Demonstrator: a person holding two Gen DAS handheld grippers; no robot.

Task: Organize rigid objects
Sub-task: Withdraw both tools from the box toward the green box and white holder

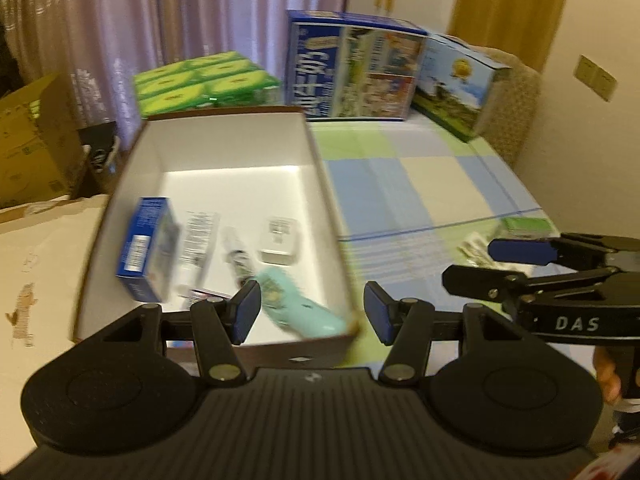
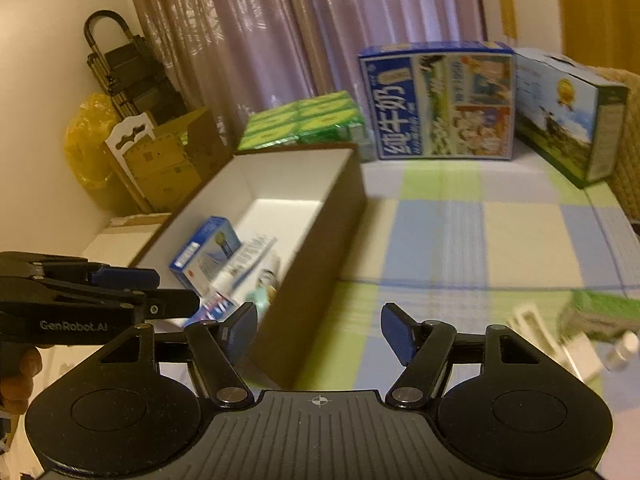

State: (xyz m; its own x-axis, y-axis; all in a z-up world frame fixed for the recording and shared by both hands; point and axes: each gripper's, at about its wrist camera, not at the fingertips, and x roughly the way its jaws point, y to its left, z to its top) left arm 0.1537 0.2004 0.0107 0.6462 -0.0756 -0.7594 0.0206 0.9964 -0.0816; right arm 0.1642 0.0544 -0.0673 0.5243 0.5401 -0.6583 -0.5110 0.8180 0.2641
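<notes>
1. Left hand-held gripper [image 1: 311, 312]: jaws apart, nothing between the pads; it hangs over the near wall of the open box [image 1: 320, 184].
2. Right hand-held gripper [image 2: 319, 330]: jaws apart, empty, just outside the box's right wall.
3. Already in the box, side by side to save space: blue carton [image 1: 148, 248], tubes, white adapter [image 1: 279, 240], mint item [image 1: 304, 308].
4. Loose items [image 2: 600, 320] lie on the checked bench at right, likely next.

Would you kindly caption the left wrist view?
Open left tongs above a white-lined box holding a teal item.
</notes>
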